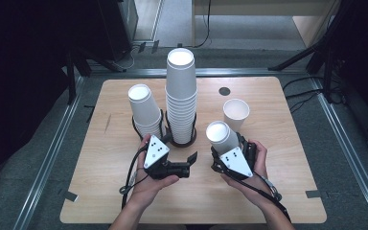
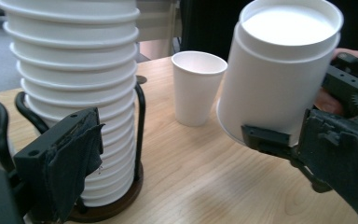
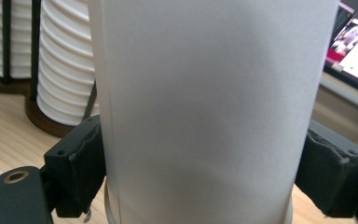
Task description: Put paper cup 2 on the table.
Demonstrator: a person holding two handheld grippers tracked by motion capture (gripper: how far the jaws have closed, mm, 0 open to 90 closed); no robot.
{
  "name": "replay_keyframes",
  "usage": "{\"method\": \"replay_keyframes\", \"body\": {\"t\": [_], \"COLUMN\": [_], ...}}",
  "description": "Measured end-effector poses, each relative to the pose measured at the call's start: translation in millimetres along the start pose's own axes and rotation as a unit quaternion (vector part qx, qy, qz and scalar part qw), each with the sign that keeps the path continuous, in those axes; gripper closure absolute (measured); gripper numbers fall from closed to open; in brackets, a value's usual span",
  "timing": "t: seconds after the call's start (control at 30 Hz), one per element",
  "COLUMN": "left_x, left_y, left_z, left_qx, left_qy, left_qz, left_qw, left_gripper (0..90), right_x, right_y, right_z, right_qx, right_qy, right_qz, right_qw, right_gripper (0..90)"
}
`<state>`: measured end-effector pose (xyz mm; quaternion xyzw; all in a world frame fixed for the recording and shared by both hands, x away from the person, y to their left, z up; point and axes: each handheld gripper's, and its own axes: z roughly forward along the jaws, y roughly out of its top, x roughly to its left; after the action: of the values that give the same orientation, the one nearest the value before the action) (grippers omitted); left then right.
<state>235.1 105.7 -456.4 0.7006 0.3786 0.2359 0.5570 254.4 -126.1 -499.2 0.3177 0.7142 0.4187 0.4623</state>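
Observation:
My right gripper (image 1: 223, 144) is shut on a white paper cup (image 1: 222, 135), held above the table with a flat white end up; in the left gripper view a second rim at the held cup (image 2: 279, 79) suggests two nested cups. In the right gripper view both pads (image 3: 81, 168) press the cup wall (image 3: 205, 102). My left gripper (image 1: 182, 149) stands open just left of it, holding nothing, with one pad (image 2: 72, 161) close to the tall stack's base. A single upright cup (image 1: 235, 114) stands behind the held one.
A tall stack of white cups (image 1: 181, 93) sits in a black wire holder (image 1: 179, 140) at mid-table. A shorter stack (image 1: 144, 111) stands in a holder to its left. A dark round hole (image 1: 224, 91) marks the wooden tabletop (image 1: 268, 191). Floor rails border the table.

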Motion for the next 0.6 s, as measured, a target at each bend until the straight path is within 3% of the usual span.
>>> {"method": "replay_keyframes", "body": {"t": [0.07, 0.2, 0.37, 0.43, 0.5, 0.53, 0.6], "left_x": [-1.3, -2.1, -5.1, -5.3, -5.4, -5.7, -5.7], "left_y": [0.1, 0.7, 0.1, -0.6, -1.6, -1.9, -2.3], "left_z": [0.3, 1.0, 2.8, 3.5, 4.5, 5.2, 6.3], "left_qx": [0.002, 0.002, 0.011, 0.016, 0.023, 0.025, 0.033], "left_qy": [-0.004, -0.014, -0.027, -0.043, -0.057, -0.058, -0.065], "left_qz": [0.000, -0.003, 0.001, 0.003, 0.004, 0.003, 0.003], "left_qw": [1.0000, 0.9999, 0.9996, 0.9990, 0.9981, 0.9980, 0.9973], "left_gripper": [0.2, 0.2, 0.2, 0.2, 0.2, 0.2, 0.2], "right_x": [2.0, 9.9, 16.8, 18.1, 19.2, 20.0, 21.3], "right_y": [-0.5, -2.1, -3.6, -4.3, -5.7, -7.2, -9.2], "right_z": [0.2, -0.4, -1.4, -1.9, -1.9, -1.8, -1.9], "right_qx": [-0.002, -0.009, -0.015, -0.019, -0.025, -0.028, -0.031], "right_qy": [0.000, -0.014, -0.023, -0.026, -0.030, -0.034, -0.037], "right_qz": [-0.016, -0.075, -0.110, -0.129, -0.155, -0.175, -0.192], "right_qw": [0.9999, 0.9971, 0.9935, 0.9911, 0.9871, 0.9835, 0.9803], "right_gripper": [13.3, 13.4, 13.6, 13.6, 13.7, 13.7, 13.6]}}
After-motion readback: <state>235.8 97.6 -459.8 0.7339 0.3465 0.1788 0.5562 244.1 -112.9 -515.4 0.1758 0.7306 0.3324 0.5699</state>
